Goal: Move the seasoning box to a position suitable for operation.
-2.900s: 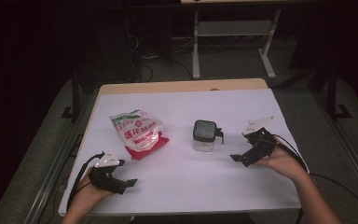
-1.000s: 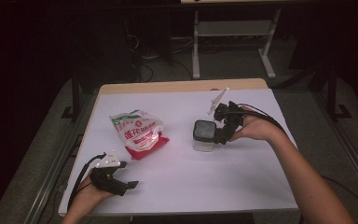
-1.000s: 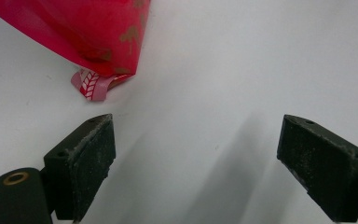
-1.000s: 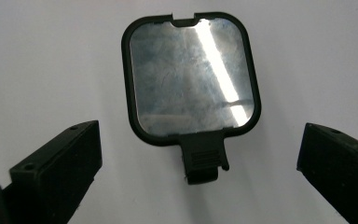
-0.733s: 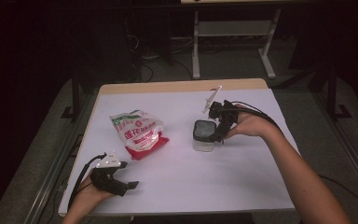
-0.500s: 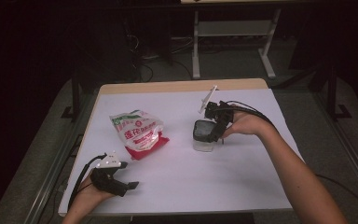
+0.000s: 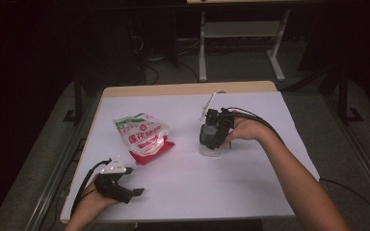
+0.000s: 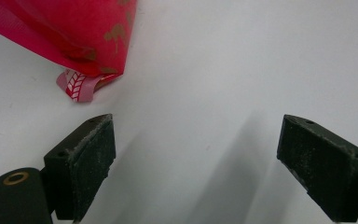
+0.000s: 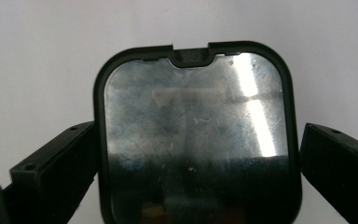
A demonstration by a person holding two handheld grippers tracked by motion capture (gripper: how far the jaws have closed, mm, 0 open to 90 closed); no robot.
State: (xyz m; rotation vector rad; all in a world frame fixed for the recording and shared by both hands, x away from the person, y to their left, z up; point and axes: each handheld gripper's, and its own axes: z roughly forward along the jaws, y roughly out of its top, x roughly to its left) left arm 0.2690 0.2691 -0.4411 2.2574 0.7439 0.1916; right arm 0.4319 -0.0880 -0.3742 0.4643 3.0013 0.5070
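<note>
Squarely between the right gripper's (image 9: 193,186) parted jaws sits a black-rimmed, glossy-lidded container (image 9: 196,135), ungrasped.

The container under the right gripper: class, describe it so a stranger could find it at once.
On the white table, look right of the red and white bag. There stands a small clear container with a dark, glossy, rounded-square lid, flanked by the right gripper's jaws.

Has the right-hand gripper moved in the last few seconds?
Yes. The right gripper has gone left across the table from the right edge, and now sits over the jar, jaws open either side of its lid.
</note>
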